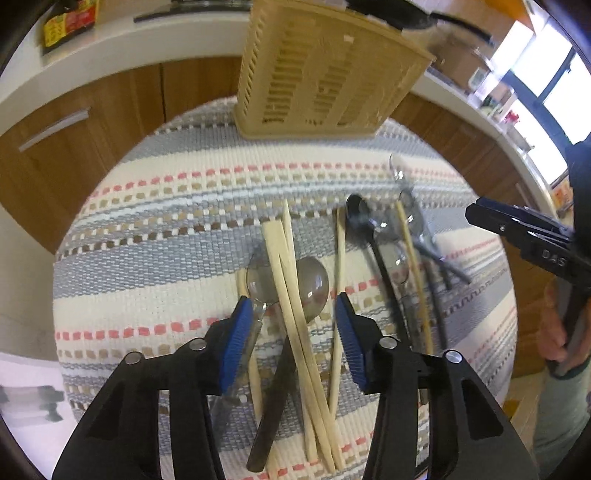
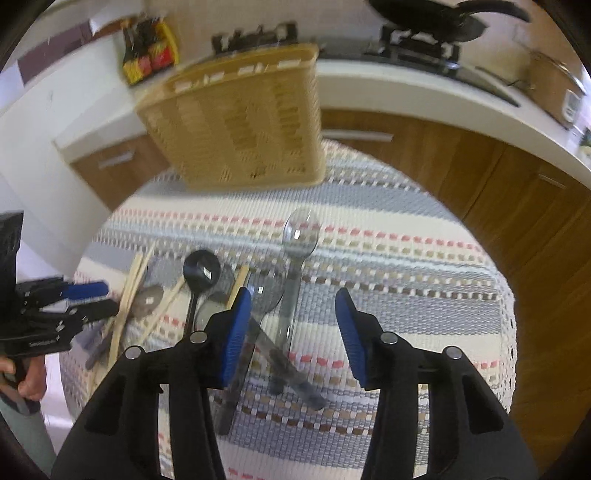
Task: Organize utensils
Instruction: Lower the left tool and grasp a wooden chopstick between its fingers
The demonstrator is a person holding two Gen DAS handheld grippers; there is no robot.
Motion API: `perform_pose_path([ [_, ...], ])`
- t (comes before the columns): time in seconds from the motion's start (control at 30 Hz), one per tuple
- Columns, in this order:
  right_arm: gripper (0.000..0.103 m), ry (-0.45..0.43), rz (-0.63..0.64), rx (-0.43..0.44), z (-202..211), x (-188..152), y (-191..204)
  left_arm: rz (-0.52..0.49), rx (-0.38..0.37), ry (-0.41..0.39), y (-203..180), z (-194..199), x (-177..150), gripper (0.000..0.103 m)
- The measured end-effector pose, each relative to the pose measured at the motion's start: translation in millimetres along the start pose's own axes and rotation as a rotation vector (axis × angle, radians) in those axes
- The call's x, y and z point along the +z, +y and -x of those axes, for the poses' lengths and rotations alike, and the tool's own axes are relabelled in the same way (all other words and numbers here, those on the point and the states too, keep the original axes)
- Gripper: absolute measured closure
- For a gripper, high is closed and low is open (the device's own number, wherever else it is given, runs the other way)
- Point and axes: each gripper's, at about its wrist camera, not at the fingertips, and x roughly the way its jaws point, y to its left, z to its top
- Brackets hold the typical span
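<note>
A round table covered by a striped woven cloth [image 1: 155, 236] filled most of both wrist views, with wooden cabinets [image 1: 92, 147] and a white counter [image 1: 122, 48] behind it. At the far edge of the cloth stood a beige slatted utensil holder [image 1: 321, 74], upright and with nothing visible inside it from either view. The utensils lay loose on the cloth nearer than the holder, in two loose clusters. Under the left gripper [image 1: 295, 325] lay a crossed bundle of pale chopsticks [image 1: 291, 295] over two translucent grey spoons [image 1: 314, 284], with a dark handle running toward the near edge. Its blue-padded fingers [image 1: 236, 343] stood partly apart on either side of this bundle, above it, gripping nothing. To the right of that group lay a black spoon [image 1: 356, 210], more clear spoons and another chopstick [image 1: 413, 266], overlapping one another. The right gripper [image 2: 291, 325] hung over this second cluster, its fingers [image 2: 351, 332] likewise partly apart and empty, with a clear spoon [image 2: 301, 229] lying on the cloth between them and pointing toward the holder; the black spoon sat just to the left of its left pad. A hand [image 2: 26, 380] holding the left gripper showed at the left edge of the right wrist view. Bottles with red and yellow labels [image 2: 147, 55] stood on the far counter, and a black pan [image 2: 432, 18] rested on the stove.
</note>
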Motion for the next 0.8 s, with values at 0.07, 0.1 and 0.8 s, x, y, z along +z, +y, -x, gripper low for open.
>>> perform_pose_path([
  [0.07, 0.059, 0.034, 0.030, 0.019, -7.3, 0.6, 6.3, 0.001, 0.025, 0.018, -0.3, -3.2, 1.7, 0.064],
  [0.1, 0.059, 0.049, 0.041, 0.030, -10.5, 0.7, 8.9, 0.001, 0.034, 0.025, -0.8, -6.0, 2.5, 0.065],
  [0.8, 0.098, 0.267, -0.050, 0.218, -72.0, 8.2, 38.7, 0.024, 0.054, 0.051, -1.0, -10.1, 9.0, 0.072],
])
